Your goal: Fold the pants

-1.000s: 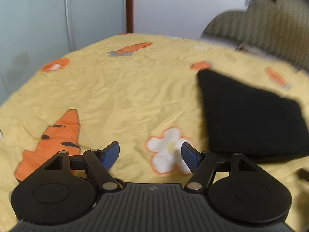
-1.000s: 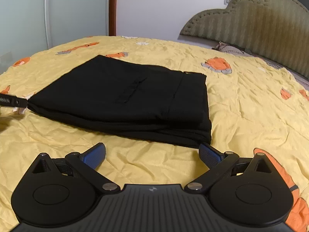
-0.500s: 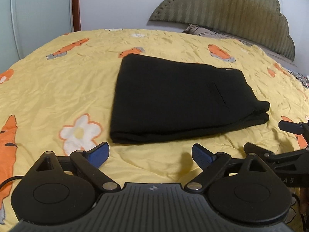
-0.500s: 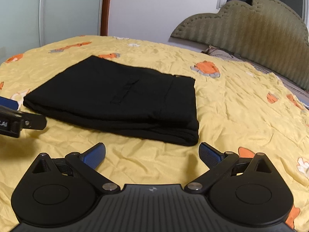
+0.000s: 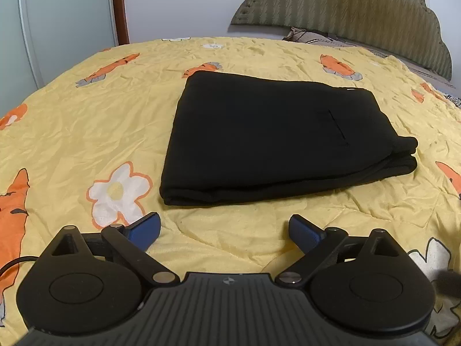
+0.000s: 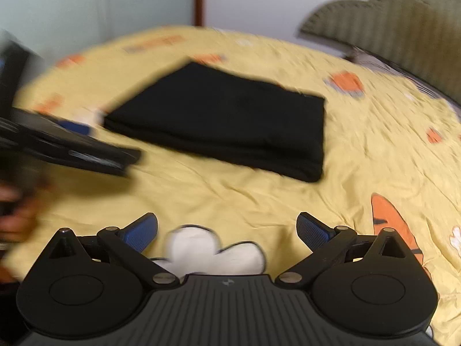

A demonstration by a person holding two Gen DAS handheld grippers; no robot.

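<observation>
Black pants point(image 5: 276, 141), folded into a thick soft rectangle, lying mid-bed on yellow carrot-print bedsheet point(image 5: 86, 132). Left tongs point(image 5: 223, 227) just spread wide, right tongs point(image 6: 227, 229) released, both empty, near side. Folding seemingly complete; next, withdrawing clear.

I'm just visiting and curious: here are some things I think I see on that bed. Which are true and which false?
1. The black pants lie folded in a flat stack on the yellow bedspread. True.
2. The left gripper is clamped on the pants. False: its jaws stand open with nothing between them, short of the pants.
3. The bedspread is printed with carrots and flowers. True.
4. The right gripper holds a pant leg. False: it is open and holds nothing.
</observation>
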